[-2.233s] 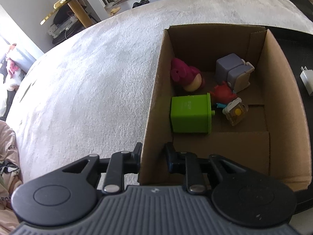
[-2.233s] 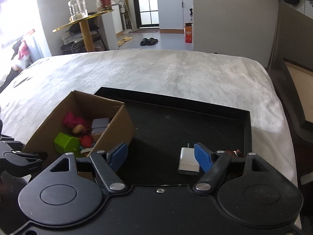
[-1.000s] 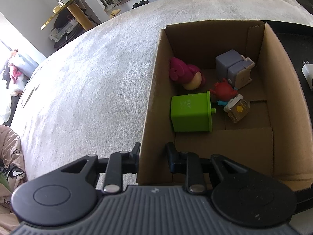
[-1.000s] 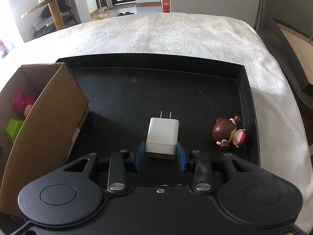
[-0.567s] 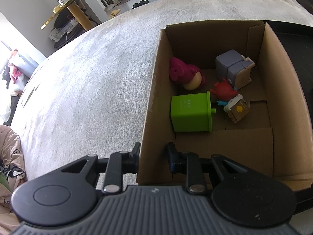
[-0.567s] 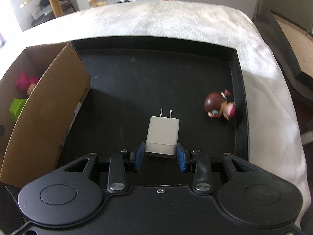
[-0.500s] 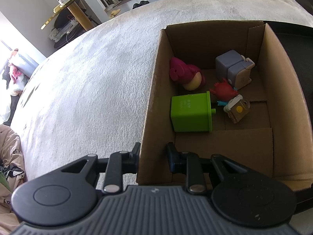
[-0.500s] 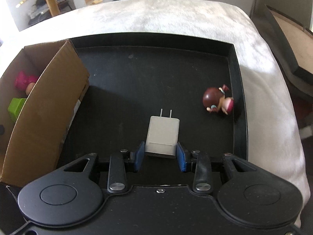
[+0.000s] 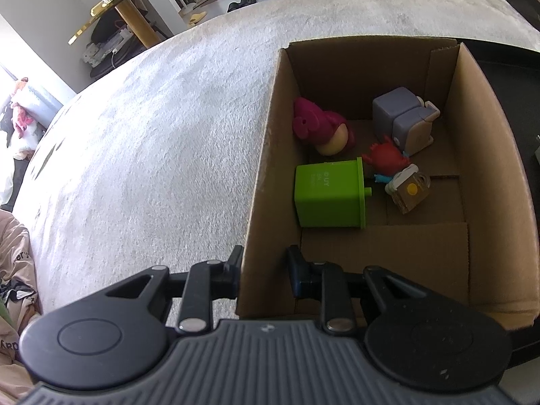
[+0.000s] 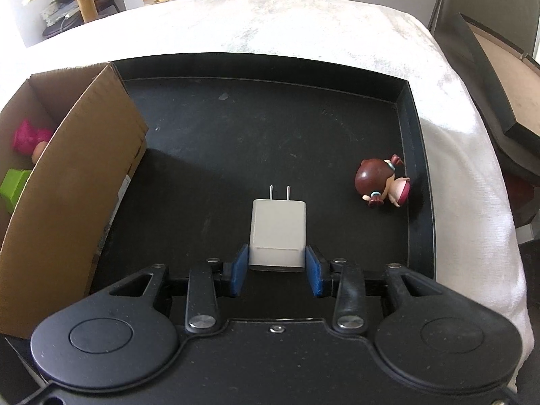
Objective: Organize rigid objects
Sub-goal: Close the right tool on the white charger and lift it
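My right gripper (image 10: 276,270) clamps the white plug-in charger (image 10: 277,233) above the black tray (image 10: 413,155); my left gripper (image 9: 265,266) pinches the brown cardboard box's (image 9: 260,182) left wall.

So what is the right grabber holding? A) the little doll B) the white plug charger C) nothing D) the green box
B: the right gripper has its blue pads closed on the sides of the white plug charger, while the doll lies apart on the black tray.
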Tool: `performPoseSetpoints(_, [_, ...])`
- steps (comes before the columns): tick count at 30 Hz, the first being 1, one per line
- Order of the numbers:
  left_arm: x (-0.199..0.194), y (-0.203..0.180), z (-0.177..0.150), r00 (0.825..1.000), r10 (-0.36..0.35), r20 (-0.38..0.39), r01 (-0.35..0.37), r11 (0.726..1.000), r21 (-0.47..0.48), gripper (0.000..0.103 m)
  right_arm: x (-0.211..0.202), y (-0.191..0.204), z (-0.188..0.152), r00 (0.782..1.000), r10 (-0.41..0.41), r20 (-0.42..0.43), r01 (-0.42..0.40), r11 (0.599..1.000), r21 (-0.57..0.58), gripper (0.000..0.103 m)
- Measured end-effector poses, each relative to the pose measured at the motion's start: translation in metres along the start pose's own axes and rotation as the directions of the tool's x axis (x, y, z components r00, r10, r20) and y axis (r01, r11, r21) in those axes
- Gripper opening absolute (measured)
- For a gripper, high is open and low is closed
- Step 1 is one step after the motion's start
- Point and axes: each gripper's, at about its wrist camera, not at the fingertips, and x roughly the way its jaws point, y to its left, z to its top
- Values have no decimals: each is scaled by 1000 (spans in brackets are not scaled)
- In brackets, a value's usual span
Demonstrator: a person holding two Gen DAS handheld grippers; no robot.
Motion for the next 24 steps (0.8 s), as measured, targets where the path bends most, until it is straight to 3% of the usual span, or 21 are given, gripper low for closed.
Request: performPoseSetpoints(24, [-5, 6, -2, 1000, -17, 21, 17, 1000, -20, 24, -67, 6, 22, 987, 12, 160, -9, 1000, -19, 36])
